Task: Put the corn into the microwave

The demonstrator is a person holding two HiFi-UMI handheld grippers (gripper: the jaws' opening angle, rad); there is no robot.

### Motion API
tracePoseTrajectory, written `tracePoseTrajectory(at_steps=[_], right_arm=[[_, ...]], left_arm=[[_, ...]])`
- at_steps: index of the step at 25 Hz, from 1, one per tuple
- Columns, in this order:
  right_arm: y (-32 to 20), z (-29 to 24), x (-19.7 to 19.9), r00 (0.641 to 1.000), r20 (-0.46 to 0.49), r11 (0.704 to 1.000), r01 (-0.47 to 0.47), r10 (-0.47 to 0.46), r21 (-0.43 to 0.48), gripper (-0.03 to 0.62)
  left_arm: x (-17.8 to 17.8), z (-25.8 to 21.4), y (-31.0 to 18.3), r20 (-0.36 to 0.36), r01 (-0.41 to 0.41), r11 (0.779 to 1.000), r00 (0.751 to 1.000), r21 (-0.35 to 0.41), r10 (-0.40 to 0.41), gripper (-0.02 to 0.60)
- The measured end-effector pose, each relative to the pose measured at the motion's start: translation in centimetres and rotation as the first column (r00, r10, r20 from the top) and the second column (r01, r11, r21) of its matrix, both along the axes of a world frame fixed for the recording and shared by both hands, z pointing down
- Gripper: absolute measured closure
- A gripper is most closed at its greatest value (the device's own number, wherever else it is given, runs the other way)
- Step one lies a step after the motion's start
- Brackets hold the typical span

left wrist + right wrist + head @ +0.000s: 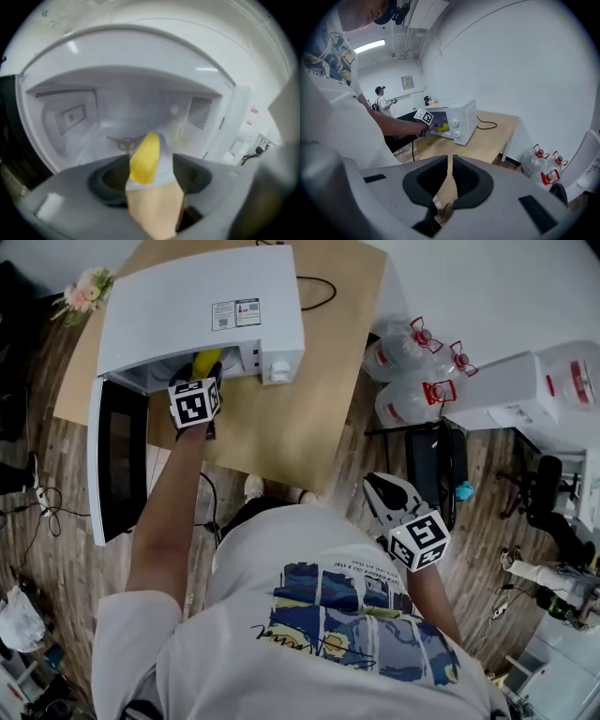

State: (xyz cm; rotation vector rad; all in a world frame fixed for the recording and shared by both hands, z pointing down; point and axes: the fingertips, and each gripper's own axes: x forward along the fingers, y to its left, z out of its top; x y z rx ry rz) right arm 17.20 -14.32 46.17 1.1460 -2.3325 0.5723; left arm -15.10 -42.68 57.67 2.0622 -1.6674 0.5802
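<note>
The yellow corn lies at the mouth of the white microwave, whose door hangs open to the left. My left gripper reaches into that opening. In the left gripper view the corn points into the cavity between wide jaws, and a strip of grey floor shows between it and the right jaw. My right gripper hangs by the person's torso, off the table, with its jaws together and nothing in them. The right gripper view shows the microwave and corn from afar.
The microwave stands on a wooden table, its cable trailing behind. Water jugs, a white box and an office chair stand to the right on the floor. Flowers sit at the table's far left corner.
</note>
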Motion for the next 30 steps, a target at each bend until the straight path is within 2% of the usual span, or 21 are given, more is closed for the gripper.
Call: tracePoseTrajectory(at_steps=[6, 12, 15, 19, 20, 25, 28, 30], right_arm=[[-0.1, 0.2, 1.2, 0.997, 0.025, 0.997, 0.073, -0.074, 0.020, 0.560], [0.1, 0.3, 2.4, 0.989, 0.045, 0.990, 0.138, -0.140, 0.041, 0.560], [0.4, 0.3, 2.9, 0.984, 0.055, 0.984, 0.169, -0.172, 0.052, 0.562], [1.1, 0.5, 3.4, 0.973, 0.069, 0.974, 0.218, -0.222, 0.060, 0.565], [1.3, 0.7, 3.5, 0.970, 0.071, 0.971, 0.230, -0.234, 0.059, 0.566], [2.7, 1.2, 3.8, 0.955, 0.080, 0.958, 0.282, -0.285, 0.055, 0.566], [3.2, 1.2, 3.9, 0.949, 0.081, 0.952, 0.299, -0.303, 0.065, 0.566], [3.6, 1.1, 4.0, 0.948, 0.086, 0.951, 0.302, -0.307, 0.069, 0.568]], left_arm=[[-0.3, -0.7, 3.4, 0.008, 0.057, 0.998, 0.998, 0.006, -0.057, 0.296], [0.8, -1.6, 8.0, -0.035, 0.081, 0.997, 0.996, -0.001, -0.081, 0.329], [2.1, -2.2, 10.6, -0.072, 0.082, 0.997, 0.994, 0.004, -0.081, 0.403], [4.3, -3.2, 14.5, -0.117, 0.086, 0.996, 0.990, 0.025, -0.083, 0.545], [5.1, -3.5, 15.5, -0.129, 0.078, 0.997, 0.989, 0.029, -0.074, 0.572], [10.1, -4.9, 21.0, -0.223, -0.043, 0.998, 0.973, 0.036, 0.050, 0.572], [13.7, -6.2, 24.1, -0.267, -0.146, 0.988, 0.951, 0.059, 0.157, 0.572], [16.0, -6.7, 26.0, -0.257, -0.212, 0.976, 0.941, 0.055, 0.219, 0.572]])
